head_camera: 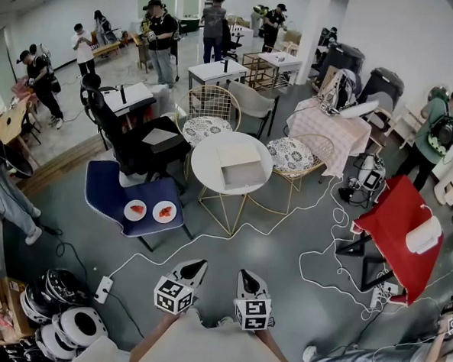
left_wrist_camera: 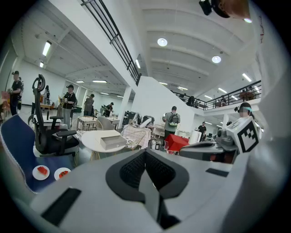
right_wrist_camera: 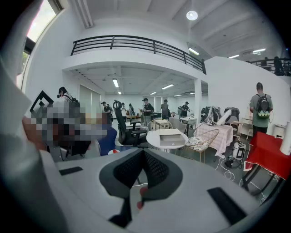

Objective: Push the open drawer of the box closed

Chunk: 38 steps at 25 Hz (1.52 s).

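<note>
Both jaws together, empty: left gripper (head_camera: 193, 269), right gripper (head_camera: 248, 279). Box (head_camera: 238, 153), drawer (head_camera: 244, 176) open, mid round table (head_camera: 206, 167), well apart ahead. Blue chair (head_camera: 107, 192) near table's left edge, wire chairs (head_camera: 210, 105) beyond; white cable (head_camera: 208, 238) across open floor between.

The white-and-black two-jaw left gripper (head_camera: 193, 269) and the matching right gripper (head_camera: 248, 279) hover side by side just ahead of the person's pale-shirted torso (head_camera: 210, 356). Bare forearms (head_camera: 154, 343) hold them. Both tip slightly downward, jaws closed together on nothing.

box (head_camera: 240, 166) on table (head_camera: 206, 170), plates (head_camera: 135, 209) on chair (head_camera: 105, 190) left
</note>
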Each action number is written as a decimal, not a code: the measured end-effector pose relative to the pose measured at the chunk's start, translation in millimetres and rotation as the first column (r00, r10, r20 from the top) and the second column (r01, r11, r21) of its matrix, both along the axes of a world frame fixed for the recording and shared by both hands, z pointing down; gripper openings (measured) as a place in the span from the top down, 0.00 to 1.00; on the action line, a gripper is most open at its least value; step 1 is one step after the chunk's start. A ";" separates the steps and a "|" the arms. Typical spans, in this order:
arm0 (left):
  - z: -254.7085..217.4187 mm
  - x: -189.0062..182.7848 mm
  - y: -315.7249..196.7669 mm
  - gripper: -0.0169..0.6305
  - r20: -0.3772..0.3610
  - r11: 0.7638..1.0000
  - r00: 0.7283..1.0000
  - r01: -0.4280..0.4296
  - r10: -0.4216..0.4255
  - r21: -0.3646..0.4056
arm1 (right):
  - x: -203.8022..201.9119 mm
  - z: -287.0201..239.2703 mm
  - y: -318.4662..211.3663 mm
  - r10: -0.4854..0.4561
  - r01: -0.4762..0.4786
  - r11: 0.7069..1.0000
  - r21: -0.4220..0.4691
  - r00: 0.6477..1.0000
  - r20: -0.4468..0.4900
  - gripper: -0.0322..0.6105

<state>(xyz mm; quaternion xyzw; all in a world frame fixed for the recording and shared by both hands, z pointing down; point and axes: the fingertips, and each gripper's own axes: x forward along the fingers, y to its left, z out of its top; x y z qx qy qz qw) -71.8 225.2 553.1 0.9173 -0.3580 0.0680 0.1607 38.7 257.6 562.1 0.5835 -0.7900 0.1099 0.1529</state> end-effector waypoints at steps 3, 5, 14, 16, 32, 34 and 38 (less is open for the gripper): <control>0.6 3.3 -0.7 0.95 -0.006 1.000 1.000 0.003 -0.003 0.001 | 3.4 -0.3 -1.7 -0.002 0.002 1.000 0.003 1.000 0.000 0.93; 0.8 4.8 -1.9 0.95 -0.005 1.000 1.000 0.003 -0.003 0.002 | 3.8 0.3 -2.9 -0.006 0.006 1.000 0.004 1.000 0.001 0.93; 1.4 14.2 1.0 0.95 -0.006 1.000 1.000 0.016 -0.016 -0.001 | 8.4 2.4 -0.5 -0.035 0.035 0.999 0.001 0.999 0.019 0.93; 1.9 18.4 1.9 0.95 -0.007 1.000 1.000 0.020 -0.020 0.000 | 10.7 0.8 0.5 -0.051 0.051 0.999 0.006 0.997 0.053 0.93; 9.3 64.4 11.1 0.95 0.007 1.000 1.000 0.028 -0.028 0.004 | 49.0 8.5 11.4 -0.088 0.087 0.996 0.009 0.994 0.069 0.93; 10.3 67.2 11.1 0.95 0.008 1.000 1.000 0.027 -0.027 0.004 | 50.9 11.5 11.6 -0.091 0.091 0.996 0.006 0.993 0.069 0.93; 11.9 71.5 8.2 0.95 0.012 1.000 1.000 0.024 -0.024 0.008 | 55.8 13.1 8.3 -0.088 0.088 0.996 0.005 0.993 0.073 0.93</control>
